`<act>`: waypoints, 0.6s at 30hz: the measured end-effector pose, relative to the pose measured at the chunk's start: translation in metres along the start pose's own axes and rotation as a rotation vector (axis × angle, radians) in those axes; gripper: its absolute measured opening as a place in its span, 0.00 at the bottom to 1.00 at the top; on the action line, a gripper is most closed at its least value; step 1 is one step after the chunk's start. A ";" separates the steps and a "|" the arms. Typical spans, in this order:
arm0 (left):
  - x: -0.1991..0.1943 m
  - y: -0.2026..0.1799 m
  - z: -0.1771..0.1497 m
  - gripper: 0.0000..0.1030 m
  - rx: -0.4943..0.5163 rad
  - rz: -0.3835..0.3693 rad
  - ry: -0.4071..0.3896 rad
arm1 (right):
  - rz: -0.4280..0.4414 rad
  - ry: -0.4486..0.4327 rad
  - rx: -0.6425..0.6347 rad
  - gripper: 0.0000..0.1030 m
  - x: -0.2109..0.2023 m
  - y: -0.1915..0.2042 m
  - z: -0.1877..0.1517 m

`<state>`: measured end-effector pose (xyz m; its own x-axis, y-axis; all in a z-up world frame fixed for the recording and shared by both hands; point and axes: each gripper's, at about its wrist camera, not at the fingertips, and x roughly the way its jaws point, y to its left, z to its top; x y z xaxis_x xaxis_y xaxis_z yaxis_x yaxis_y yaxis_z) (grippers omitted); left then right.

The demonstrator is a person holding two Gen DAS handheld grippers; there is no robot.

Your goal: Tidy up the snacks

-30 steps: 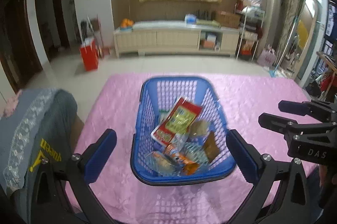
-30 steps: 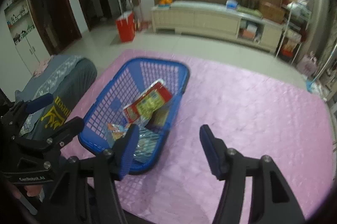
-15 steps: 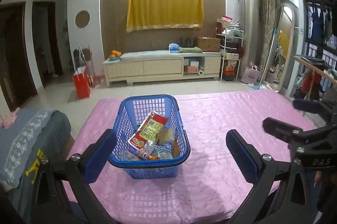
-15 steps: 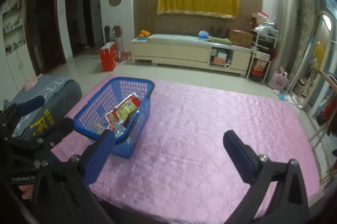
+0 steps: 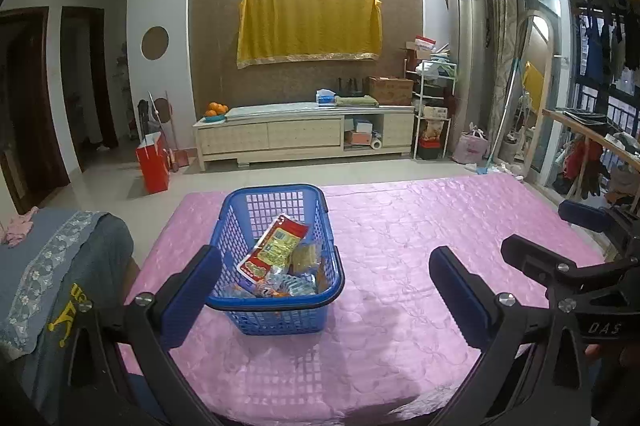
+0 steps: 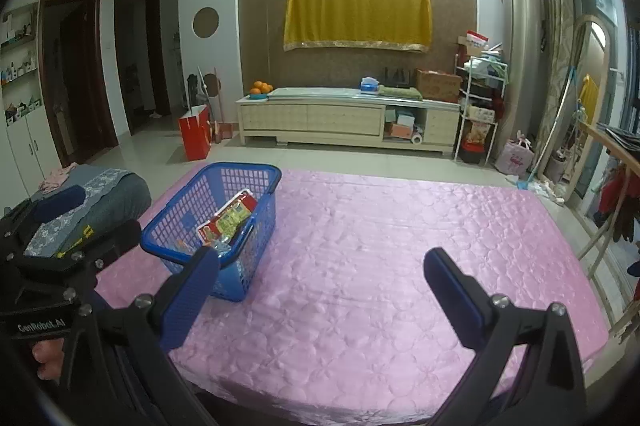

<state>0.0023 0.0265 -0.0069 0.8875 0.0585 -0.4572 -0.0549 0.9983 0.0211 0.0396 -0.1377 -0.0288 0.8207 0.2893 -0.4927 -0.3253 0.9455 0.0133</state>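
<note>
Fingers of left gripper (image 5: 326, 282) and right gripper (image 6: 320, 284) are held wide apart and empty above pink quilted tablecloth (image 6: 380, 246), blue plastic lattice basket (image 5: 276, 254) of snack packets (image 5: 276, 250) left-centre; crinkly packets risk being crushed.

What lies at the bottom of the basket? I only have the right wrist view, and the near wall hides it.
Observer: The left wrist view looks down into the basket: small silvery and orange packets are heaped at its near end.
Operator: Anything beside the red and yellow packet?
Observer: A tan packet leans against the red and yellow packet, on its right.
Operator: Is the left gripper carrying something?
Observer: No. The left gripper is wide open, with nothing between its fingers.
</note>
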 end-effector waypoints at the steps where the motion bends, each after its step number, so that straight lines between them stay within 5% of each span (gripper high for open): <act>1: 0.000 0.000 0.001 1.00 0.005 0.006 -0.003 | 0.000 -0.003 -0.001 1.00 -0.001 0.000 -0.001; 18: -0.002 0.001 -0.004 1.00 -0.016 0.026 0.007 | 0.008 -0.001 0.017 1.00 -0.003 0.000 -0.001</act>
<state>-0.0013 0.0272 -0.0099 0.8825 0.0840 -0.4628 -0.0847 0.9962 0.0192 0.0365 -0.1390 -0.0283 0.8185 0.2967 -0.4920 -0.3236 0.9457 0.0321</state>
